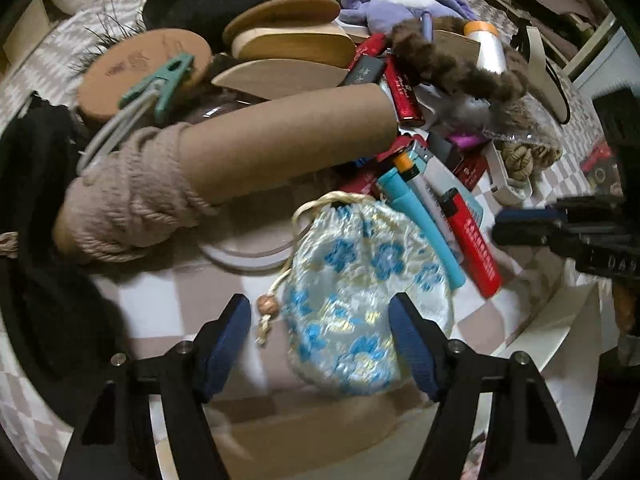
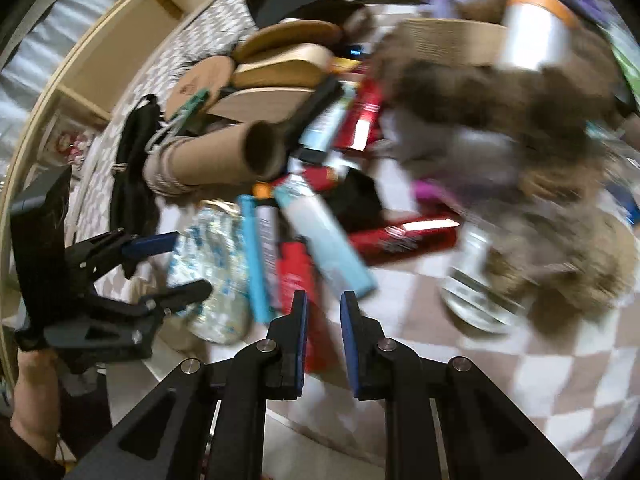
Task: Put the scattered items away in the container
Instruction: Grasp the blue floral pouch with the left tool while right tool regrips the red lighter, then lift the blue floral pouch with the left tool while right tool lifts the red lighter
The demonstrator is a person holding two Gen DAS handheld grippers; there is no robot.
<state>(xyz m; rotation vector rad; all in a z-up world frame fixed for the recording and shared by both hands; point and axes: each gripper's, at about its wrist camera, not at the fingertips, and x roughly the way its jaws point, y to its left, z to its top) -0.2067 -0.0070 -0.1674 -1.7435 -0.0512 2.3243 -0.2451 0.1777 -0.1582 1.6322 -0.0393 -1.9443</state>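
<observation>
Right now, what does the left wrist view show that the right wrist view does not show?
Only the left wrist view shows the bead on the cord of the floral pouch and the left gripper open around it. Only the right wrist view shows the wooden shelf, a person's hand and the tube's hollow end. Both share the cardboard tube, the red lighter and the teal clothespin.

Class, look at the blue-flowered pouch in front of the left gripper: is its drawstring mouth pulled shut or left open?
Shut. The pouch is gathered tight at its top, where the cream cord loops out; no opening or contents show.
</observation>
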